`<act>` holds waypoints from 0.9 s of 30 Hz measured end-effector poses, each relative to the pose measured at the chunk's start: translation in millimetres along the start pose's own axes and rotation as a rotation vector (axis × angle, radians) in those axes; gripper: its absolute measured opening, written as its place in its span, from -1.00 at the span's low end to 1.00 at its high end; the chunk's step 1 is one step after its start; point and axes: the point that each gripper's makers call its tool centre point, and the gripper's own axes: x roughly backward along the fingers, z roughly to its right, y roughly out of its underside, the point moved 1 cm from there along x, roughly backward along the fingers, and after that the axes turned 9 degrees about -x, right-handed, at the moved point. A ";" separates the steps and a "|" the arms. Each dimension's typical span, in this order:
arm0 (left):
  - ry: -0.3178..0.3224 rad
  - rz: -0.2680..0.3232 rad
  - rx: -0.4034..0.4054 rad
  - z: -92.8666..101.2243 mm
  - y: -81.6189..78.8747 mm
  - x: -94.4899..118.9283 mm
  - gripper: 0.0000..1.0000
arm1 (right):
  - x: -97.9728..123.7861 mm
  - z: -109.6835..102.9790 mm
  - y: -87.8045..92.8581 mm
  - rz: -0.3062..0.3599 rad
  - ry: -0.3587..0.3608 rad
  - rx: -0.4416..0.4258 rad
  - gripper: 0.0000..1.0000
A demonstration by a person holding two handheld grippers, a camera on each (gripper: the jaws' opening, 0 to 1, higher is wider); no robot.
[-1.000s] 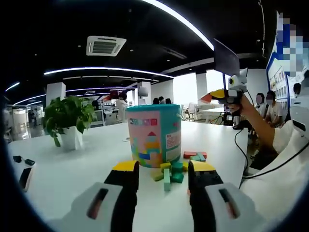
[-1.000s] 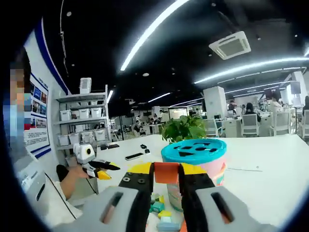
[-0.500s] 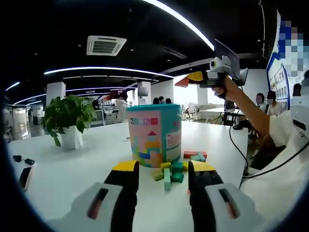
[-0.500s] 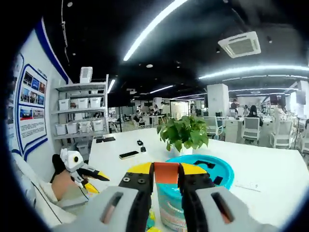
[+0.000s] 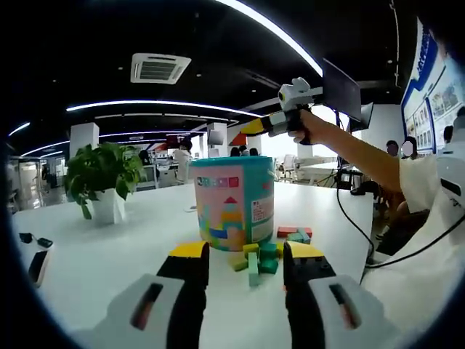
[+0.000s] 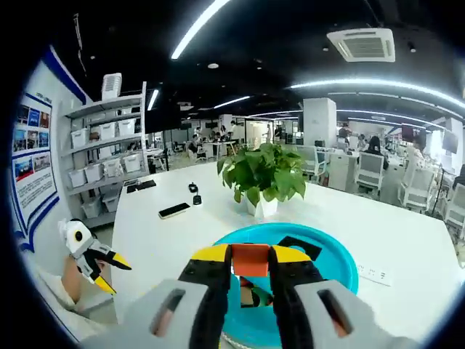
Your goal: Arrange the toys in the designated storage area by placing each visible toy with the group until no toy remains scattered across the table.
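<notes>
In the right gripper view we are holding our right gripper [image 6: 251,263] above the teal lid [image 6: 330,254] of the bucket [image 5: 232,203], its jaws pinching an orange block [image 6: 251,259] — the block's long axis running across, jaw to jaw. In the left gripper view our left gripper [image 5: 245,256] is resting low over the white table [image 5: 94,254], jaws parted and holding nothing, pointing at loose blocks [image 5: 259,259] lying at the bucket's foot — green, yellow and red.
</notes>
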 end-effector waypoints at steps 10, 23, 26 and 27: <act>0.005 -0.005 0.003 2.3 0.4 -1.2 -0.17 | -15.5 12.1 6.9 -0.062 0.031 0.001 -0.60; 0.009 -0.008 0.006 2.1 2.0 -2.0 -0.17 | -43.5 6.3 17.4 -0.190 0.063 0.153 -0.59; 0.008 -0.005 0.005 1.7 1.2 -1.4 -0.17 | -48.2 5.5 16.3 -0.195 0.066 0.162 -0.59; 0.009 -0.004 0.005 1.5 1.2 -1.2 -0.17 | -49.6 5.7 16.5 -0.193 0.068 0.175 -0.59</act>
